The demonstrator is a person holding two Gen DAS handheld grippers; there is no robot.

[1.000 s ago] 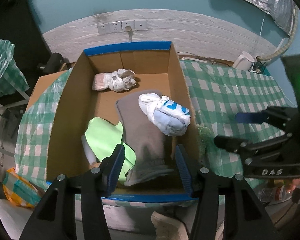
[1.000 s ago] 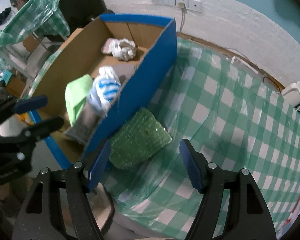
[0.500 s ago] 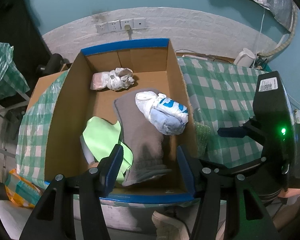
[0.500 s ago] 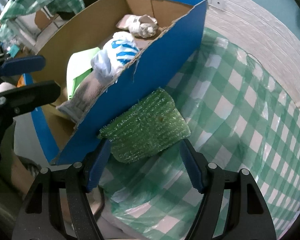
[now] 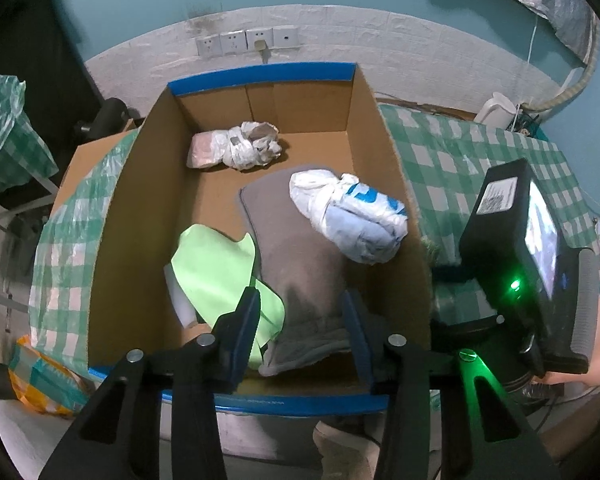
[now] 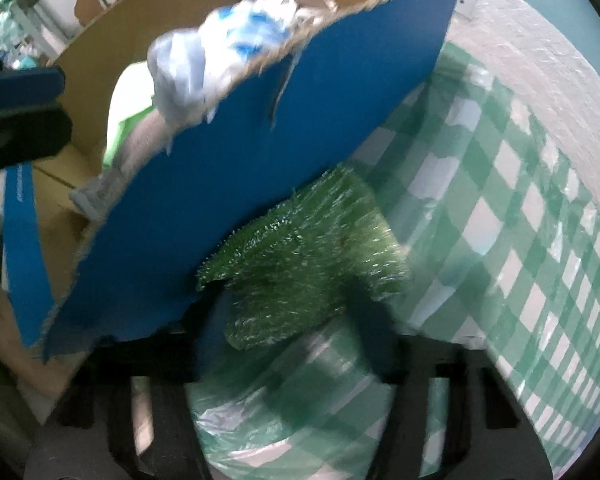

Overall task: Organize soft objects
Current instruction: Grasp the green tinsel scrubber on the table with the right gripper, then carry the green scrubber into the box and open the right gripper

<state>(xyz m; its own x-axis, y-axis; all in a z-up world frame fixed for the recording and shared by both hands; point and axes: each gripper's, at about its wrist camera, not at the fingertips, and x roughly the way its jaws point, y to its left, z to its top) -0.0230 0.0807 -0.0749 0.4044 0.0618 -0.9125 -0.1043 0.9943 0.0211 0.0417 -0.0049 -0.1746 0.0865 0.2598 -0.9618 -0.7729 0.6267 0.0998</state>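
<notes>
The left gripper (image 5: 302, 322) hangs over the near edge of the cardboard box (image 5: 140, 208), its two blue-padded fingers spread apart with nothing between them. Just ahead of the gap lies a grey cloth (image 5: 300, 276), stretching away from the tool along the box floor. A white and blue bundle (image 5: 348, 220) sits on the far end of that cloth, ahead and a little to the right, against the right wall of the box. A light green cloth (image 5: 216, 272) lies ahead to the left, its near corner just beside the left finger. A smaller white and pink bundle (image 5: 236, 150) rests far ahead, near the back wall.

The right gripper (image 6: 286, 328) is outside the box, low over the green checked tablecloth (image 6: 540, 280). Its fingers stand on either side of a green scrubby pad (image 6: 300, 256), which lies on the tablecloth directly ahead, pressed against the blue outer wall of the box. The picture is blurred, so I cannot tell whether the fingers are pinching the pad or merely straddling it.
</notes>
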